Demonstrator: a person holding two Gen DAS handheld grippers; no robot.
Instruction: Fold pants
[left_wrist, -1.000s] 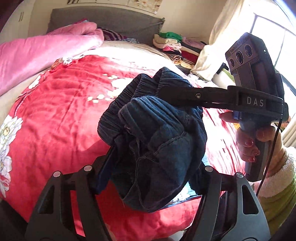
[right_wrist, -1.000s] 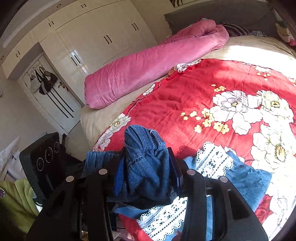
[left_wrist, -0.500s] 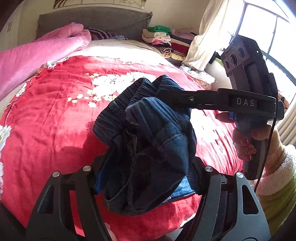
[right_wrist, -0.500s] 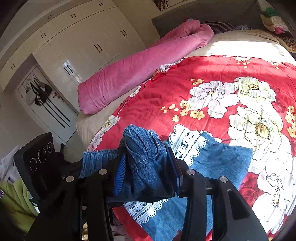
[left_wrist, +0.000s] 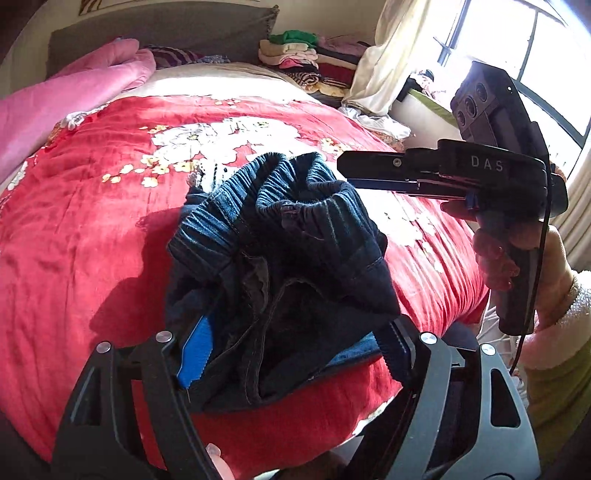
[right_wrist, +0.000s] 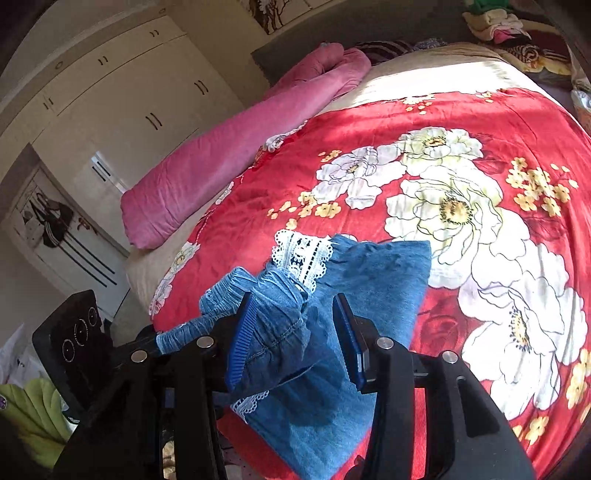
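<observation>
The blue denim pants with an elastic waistband are bunched between the fingers of my left gripper, which is shut on them above the red floral bedspread. The right gripper shows at the right of the left wrist view, held in a hand. In the right wrist view my right gripper is shut on the pants at the waistband. A leg with white lace trim spreads over the bedspread.
A rolled pink quilt lies along the far left side of the bed. A stack of folded clothes sits by the headboard. White wardrobes stand beyond the bed. A window and curtain are at the right.
Both grippers have moved the pants forward over the bed. The right gripper has pulled away from the left, and the leg with lace trim now lies flatter and further out on the bedspread.
</observation>
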